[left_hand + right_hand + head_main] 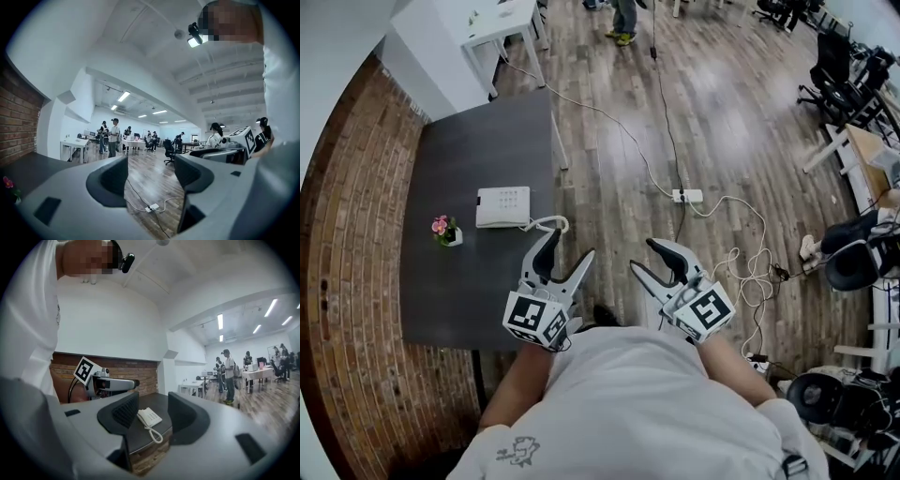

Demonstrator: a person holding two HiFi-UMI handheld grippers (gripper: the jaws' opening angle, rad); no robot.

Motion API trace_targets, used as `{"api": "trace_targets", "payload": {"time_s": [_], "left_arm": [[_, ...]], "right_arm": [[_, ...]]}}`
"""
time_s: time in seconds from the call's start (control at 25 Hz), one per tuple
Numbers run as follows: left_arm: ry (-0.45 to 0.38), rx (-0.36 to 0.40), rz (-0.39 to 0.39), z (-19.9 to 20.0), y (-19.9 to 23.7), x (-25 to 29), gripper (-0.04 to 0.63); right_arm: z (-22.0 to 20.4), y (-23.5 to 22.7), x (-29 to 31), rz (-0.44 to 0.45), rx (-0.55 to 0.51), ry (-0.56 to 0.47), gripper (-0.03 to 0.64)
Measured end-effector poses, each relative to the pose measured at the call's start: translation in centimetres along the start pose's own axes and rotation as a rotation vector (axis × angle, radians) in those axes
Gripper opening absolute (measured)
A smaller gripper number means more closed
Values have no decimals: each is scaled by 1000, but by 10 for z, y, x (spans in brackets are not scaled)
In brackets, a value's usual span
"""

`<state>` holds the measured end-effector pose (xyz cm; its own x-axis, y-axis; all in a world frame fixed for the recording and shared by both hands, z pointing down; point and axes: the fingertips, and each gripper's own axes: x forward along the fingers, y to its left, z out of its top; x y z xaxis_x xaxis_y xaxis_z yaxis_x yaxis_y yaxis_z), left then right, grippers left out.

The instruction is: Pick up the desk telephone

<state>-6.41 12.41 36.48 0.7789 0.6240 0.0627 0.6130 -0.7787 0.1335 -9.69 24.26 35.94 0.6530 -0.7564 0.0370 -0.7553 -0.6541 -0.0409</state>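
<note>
Overhead, the telephone (502,206) was seen on the dark table (459,291), well apart from the left gripper (570,246) and right gripper (641,253). Along the left gripper (150,176), jaws were held wide, empty, aimed at floor (145,192). Along the right gripper (153,411), 2 wide empty jaws framed the distant telephone (149,417); its body should be squared up before closing.

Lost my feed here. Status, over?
Left gripper, right gripper open, empty. Telephone untouched on dark table. Flower pot beside it, not blocking.
</note>
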Motion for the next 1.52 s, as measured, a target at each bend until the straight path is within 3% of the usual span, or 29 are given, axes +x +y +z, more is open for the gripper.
{"api": "trace_targets", "payload": {"time_s": [0.2,0.6,1.0,1.52], "left_arm": [[3,-22,34,-1,57,10,324],[9,-39,91,-3,107,18,324],[-9,-42,284,3,161,34,322],[-31,-44,545,17,217,100,322]], "right_arm": [[-1,-9,56,27,19,0,183],[0,-17,115,115,19,26,184],[-5,-49,189,323,69,18,184],[11,-136,264,585,91,19,183]]}}
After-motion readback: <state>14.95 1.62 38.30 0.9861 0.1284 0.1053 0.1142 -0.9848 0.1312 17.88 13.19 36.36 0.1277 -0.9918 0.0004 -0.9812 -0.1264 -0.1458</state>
